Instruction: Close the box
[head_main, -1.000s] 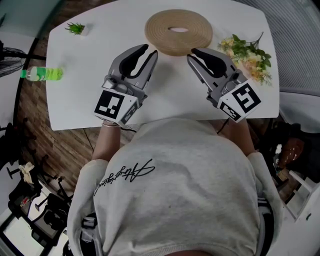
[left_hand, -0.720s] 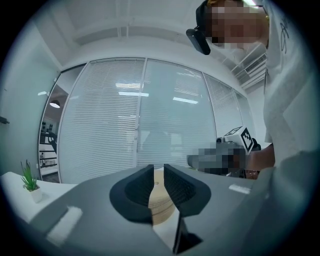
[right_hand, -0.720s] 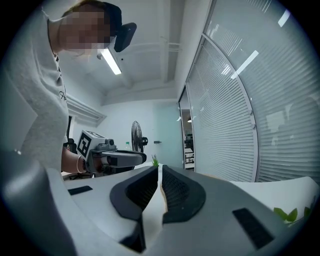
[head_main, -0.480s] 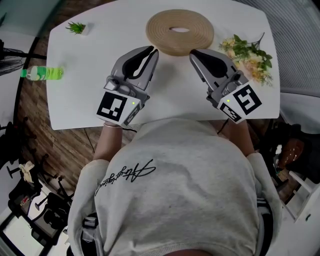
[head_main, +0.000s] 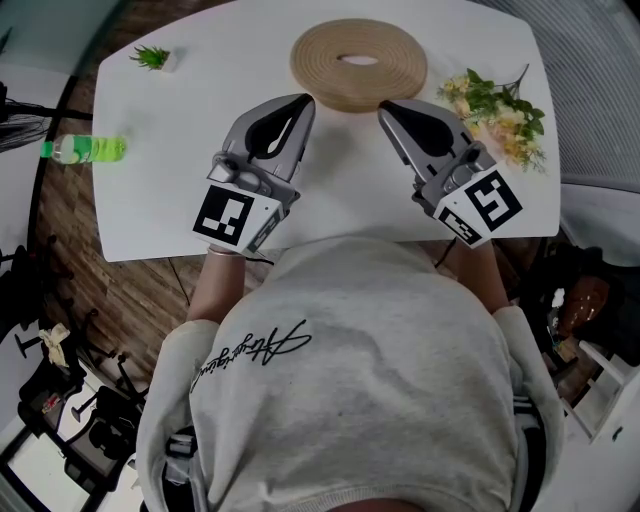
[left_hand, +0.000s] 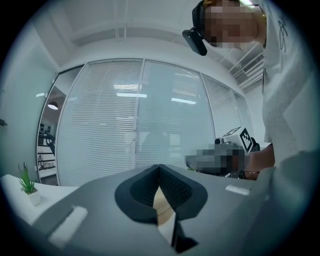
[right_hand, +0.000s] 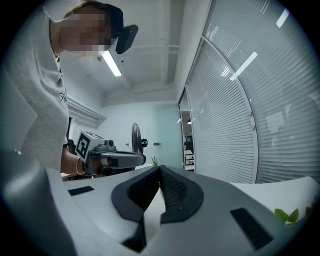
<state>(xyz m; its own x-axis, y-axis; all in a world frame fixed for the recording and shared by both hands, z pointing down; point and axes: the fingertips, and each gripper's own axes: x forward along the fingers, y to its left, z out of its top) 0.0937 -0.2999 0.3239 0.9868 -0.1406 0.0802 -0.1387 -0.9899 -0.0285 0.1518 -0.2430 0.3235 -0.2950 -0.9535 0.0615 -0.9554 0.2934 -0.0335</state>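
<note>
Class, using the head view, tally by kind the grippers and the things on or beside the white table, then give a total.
Grippers: 2 (left gripper, right gripper)
Tan round box: 1
Potted plant: 1
Flower bunch: 1
Green bottle: 1
Total: 6

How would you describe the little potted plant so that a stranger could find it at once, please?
Start at the white table and go to its far left corner, left of the round tan box. The potted plant stands there alone: tiny, spiky, green, in a white pot, unlike the sprawling flowers on the right.
</note>
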